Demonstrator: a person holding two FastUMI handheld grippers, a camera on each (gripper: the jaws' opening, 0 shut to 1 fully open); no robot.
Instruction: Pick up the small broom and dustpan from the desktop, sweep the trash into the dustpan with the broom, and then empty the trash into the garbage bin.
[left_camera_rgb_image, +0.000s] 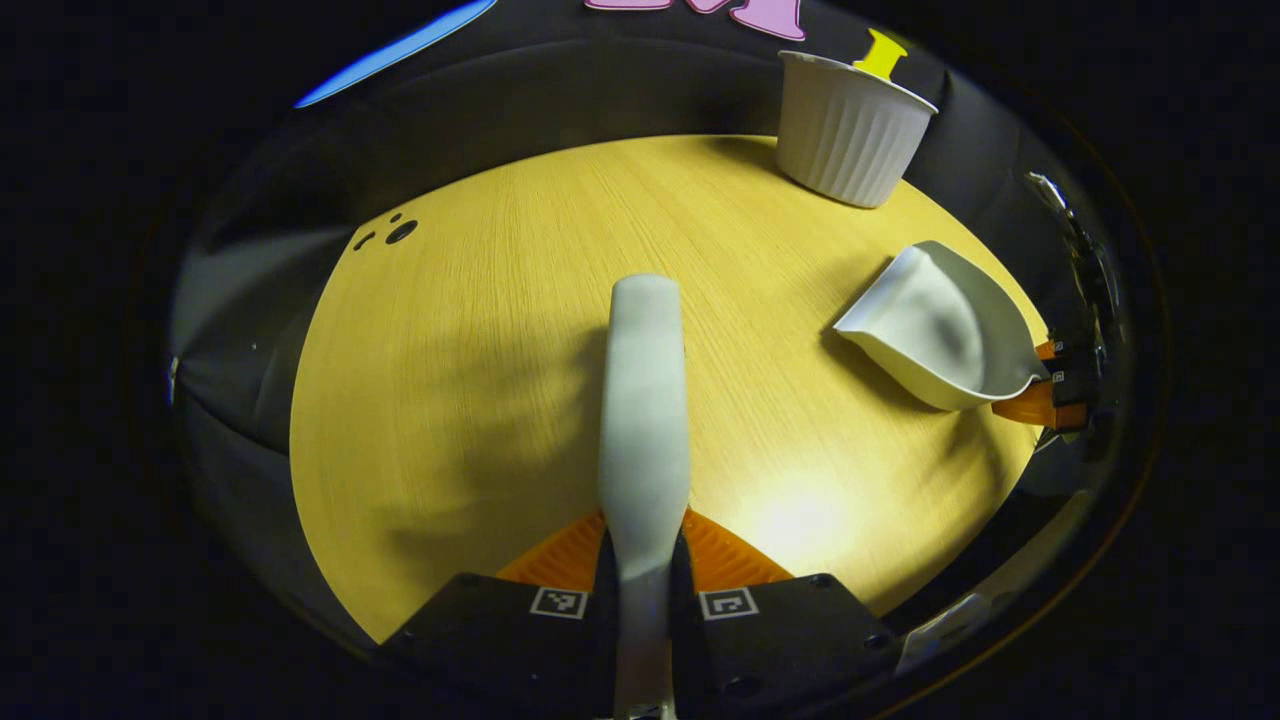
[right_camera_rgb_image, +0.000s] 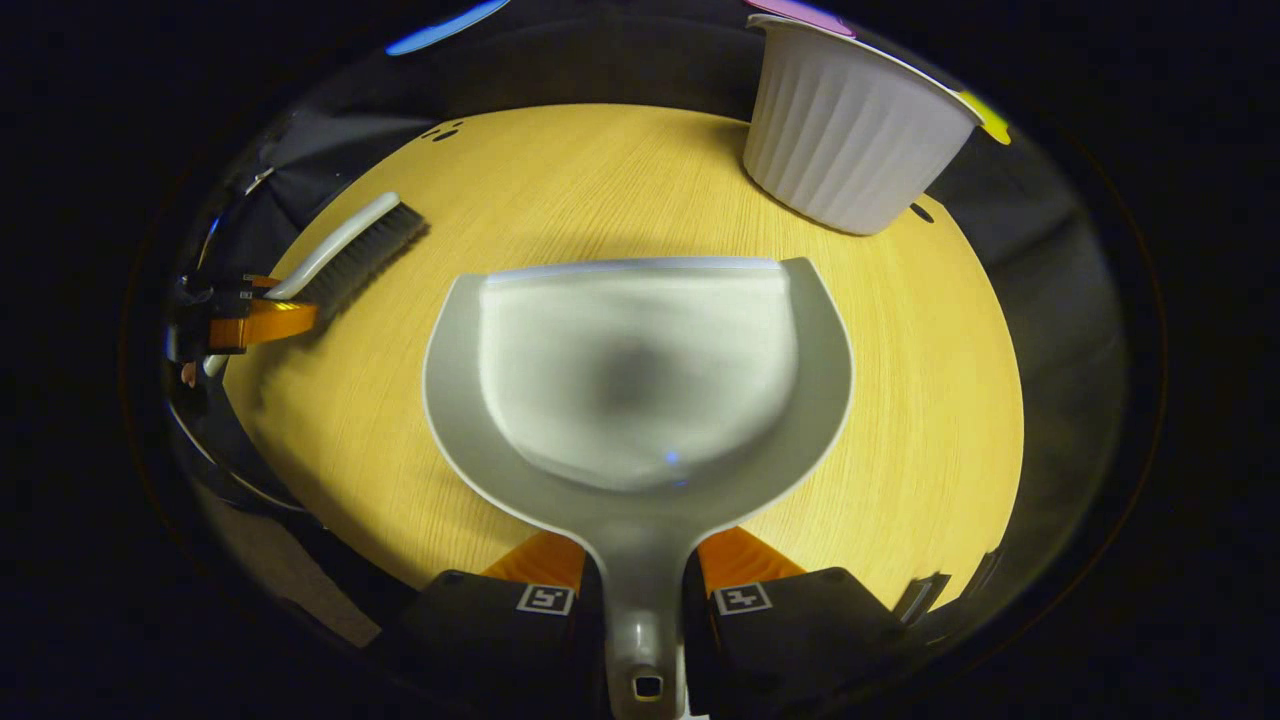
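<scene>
A round tabletop (left_camera_rgb_image: 480, 400) of pale yellow wood grain takes up the scene, with dark cloth walls close behind it and a glare patch near the left gripper. A few small dark holes (left_camera_rgb_image: 392, 230) sit together at the table's far edge.

Counted: one broom (left_camera_rgb_image: 645, 400), one dustpan (right_camera_rgb_image: 640, 380), one white ribbed garbage bin (right_camera_rgb_image: 845, 140), two grippers.

The left gripper (left_camera_rgb_image: 643, 560) has its orange fingers (left_camera_rgb_image: 560, 555) pressed in on the broom's white handle, one on each side. In the right gripper view the broom's black bristles (right_camera_rgb_image: 365, 255) point down toward the table at its left edge. The right gripper (right_camera_rgb_image: 640, 575) is clamped the same way on the dustpan's grey handle — the pan's open mouth faces away, toward the bin, which stands upright at the table's far right edge.

No trash can be made out on the wood. The dustpan's bowl is blurred, so its contents cannot be told. From the left gripper view the bristles are hidden under the broom's back, and whether either tool touches the table cannot be told.
</scene>
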